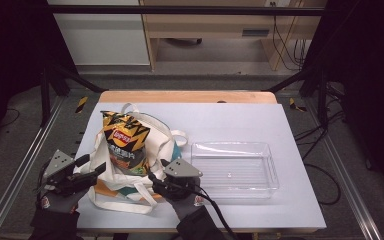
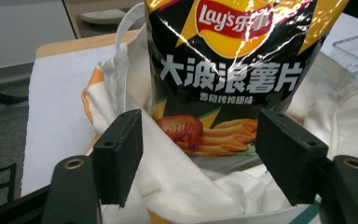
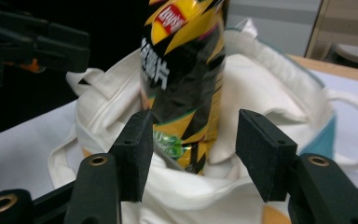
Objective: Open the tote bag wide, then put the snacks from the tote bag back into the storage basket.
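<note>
A black and yellow Lay's chip bag [image 1: 124, 142] stands upright inside a white canvas tote bag [image 1: 157, 135] at the table's left front. Up close, the chip bag [image 2: 228, 70] rises out of the tote's cloth [image 2: 182, 186]. My left gripper [image 1: 92, 166] is at the tote's left rim, open, with cloth and the chip bag's lower part beyond its jaws [image 2: 200, 154]. On the tote's right rim my right gripper [image 1: 157, 170] is also open, and the chip bag [image 3: 182, 79] and tote cloth [image 3: 270, 88] lie past its jaws [image 3: 193, 144].
A clear plastic tray [image 1: 267, 172] lies to the right of the tote. The tote's handles [image 1: 179, 135] spill toward it. The white table surface [image 1: 240, 120] extends behind and to the right, with a wooden edge [image 1: 187, 96] at the back.
</note>
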Demonstrator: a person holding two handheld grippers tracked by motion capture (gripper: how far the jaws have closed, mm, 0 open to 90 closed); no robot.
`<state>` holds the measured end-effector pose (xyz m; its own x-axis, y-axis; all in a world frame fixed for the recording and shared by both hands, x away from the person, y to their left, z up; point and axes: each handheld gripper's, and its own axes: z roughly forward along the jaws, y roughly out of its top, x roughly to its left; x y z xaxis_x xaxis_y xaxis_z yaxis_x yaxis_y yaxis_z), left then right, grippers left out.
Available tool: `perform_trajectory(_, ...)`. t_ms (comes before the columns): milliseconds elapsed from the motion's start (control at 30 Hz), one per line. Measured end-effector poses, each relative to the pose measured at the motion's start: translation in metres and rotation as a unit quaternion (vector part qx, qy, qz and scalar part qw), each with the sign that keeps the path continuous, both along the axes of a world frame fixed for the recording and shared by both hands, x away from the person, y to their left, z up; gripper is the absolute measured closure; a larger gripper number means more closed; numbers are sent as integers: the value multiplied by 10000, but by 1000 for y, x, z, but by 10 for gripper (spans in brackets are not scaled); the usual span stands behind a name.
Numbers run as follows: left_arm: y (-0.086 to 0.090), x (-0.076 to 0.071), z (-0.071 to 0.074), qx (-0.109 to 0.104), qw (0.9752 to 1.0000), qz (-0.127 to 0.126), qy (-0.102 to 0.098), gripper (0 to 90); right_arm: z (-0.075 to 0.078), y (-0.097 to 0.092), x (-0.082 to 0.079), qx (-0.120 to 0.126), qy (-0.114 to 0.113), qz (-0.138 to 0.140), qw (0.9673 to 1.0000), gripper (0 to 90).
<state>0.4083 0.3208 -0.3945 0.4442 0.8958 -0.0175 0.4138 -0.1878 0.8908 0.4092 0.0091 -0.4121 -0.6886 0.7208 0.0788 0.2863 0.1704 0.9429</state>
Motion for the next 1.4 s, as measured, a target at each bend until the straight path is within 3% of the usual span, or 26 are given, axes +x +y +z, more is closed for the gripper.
perform_trajectory(367, -1, -2, 16, -197, 9996, -29, -203, 284, 30, -25, 12, 154, -195, -226, 9994, 456)
perform_trajectory(633, 0, 0, 32, -321, 9987, -61, -391, 282, 39, -34, 19, 160, -230, -311, 9991, 458)
perform_trajectory(1000, 3, 11, 52, -391, 9973, 34, -627, 284, 48, -36, 28, 72, -245, -322, 9992, 475)
perform_trajectory(1400, 2, 24, 68, -524, 9959, 33, -731, 311, 60, -30, 34, 115, -252, -292, 9992, 500)
